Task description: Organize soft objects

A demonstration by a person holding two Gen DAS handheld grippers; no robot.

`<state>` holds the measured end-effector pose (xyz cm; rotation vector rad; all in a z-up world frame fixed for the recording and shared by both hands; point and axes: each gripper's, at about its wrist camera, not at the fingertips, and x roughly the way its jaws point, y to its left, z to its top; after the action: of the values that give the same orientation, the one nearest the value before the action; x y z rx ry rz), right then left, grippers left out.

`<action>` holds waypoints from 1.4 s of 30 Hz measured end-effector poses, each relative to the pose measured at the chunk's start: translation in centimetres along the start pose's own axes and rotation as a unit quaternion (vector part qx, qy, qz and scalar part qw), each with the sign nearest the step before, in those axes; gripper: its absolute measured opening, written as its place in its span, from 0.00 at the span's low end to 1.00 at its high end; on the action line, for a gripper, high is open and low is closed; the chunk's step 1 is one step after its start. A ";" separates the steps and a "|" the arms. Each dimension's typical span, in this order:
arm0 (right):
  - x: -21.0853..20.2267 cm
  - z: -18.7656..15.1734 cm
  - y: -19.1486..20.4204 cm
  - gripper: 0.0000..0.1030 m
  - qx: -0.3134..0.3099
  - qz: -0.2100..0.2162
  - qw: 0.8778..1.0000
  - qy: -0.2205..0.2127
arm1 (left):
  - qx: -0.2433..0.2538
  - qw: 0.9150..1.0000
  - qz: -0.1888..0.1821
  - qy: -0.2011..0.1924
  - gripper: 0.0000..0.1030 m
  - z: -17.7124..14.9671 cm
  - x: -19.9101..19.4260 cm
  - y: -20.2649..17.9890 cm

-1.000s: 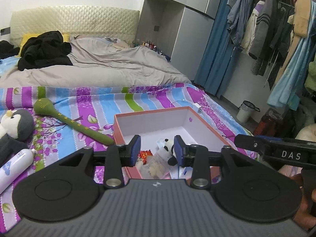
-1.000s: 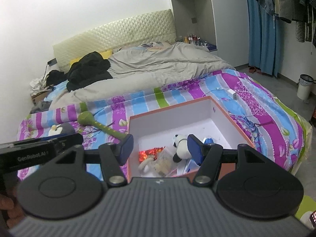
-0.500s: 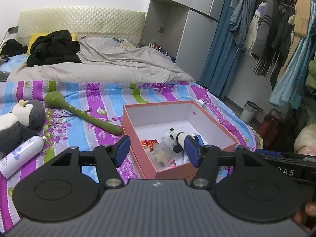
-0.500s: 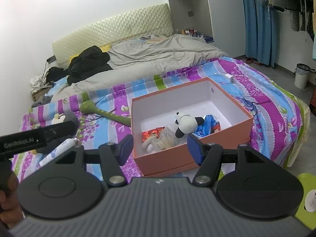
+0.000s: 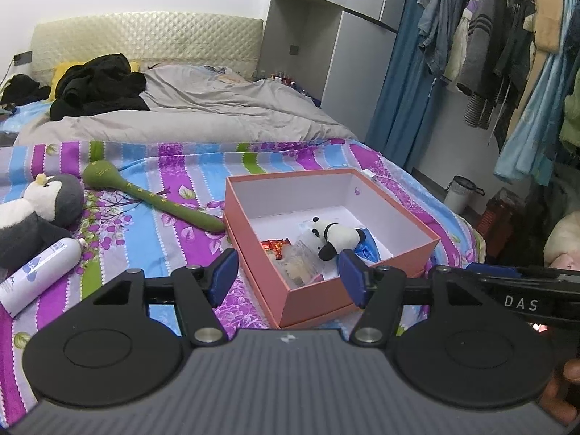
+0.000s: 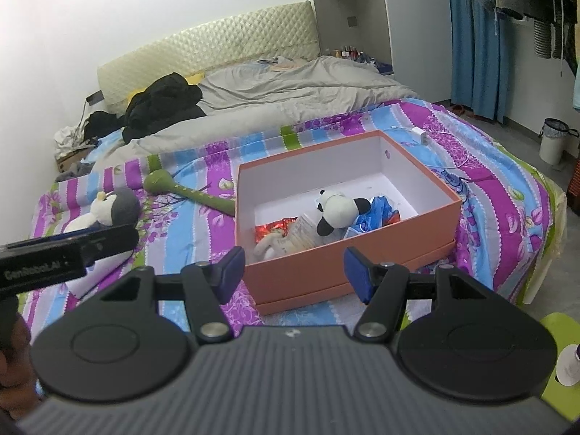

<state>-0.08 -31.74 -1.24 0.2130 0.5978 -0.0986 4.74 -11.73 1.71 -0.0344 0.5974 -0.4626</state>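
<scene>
Plush panda toy (image 6: 339, 209) lies inside the salmon-pink cardboard box (image 6: 348, 264), both grippers drawn back.

Left gripper (image 5: 286, 275) and right gripper (image 6: 293, 271) have pulled away from the box, jaws apart and empty, so the panda looks delivered. Left of the box wait one grey penguin plush (image 5: 40, 210), one green fabric mallet (image 5: 152, 201) and one white bottle (image 5: 40, 275).

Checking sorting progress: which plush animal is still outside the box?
The grey-and-white penguin plush, lying on the striped bedspread. The black-and-white panda plush already sits inside the orange cardboard box.
</scene>
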 end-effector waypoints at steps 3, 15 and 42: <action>0.0 0.0 0.1 0.61 0.003 0.004 1.000 0.004 | 0.001 1.000 0.003 -0.001 0.65 -0.1 -0.2 0.4; 0.4 -0.5 0.3 0.75 0.004 -0.008 1.000 0.002 | 0.014 1.000 0.001 -0.001 0.88 0.1 -0.4 0.1; 0.3 -0.3 -0.4 0.96 0.012 -0.019 1.000 -0.001 | 0.007 0.999 0.025 0.033 1.00 0.0 0.9 -0.2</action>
<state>-0.05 -32.11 -1.74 0.2251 0.5991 -0.1423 5.35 -12.30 1.26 0.0088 0.6584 -0.4196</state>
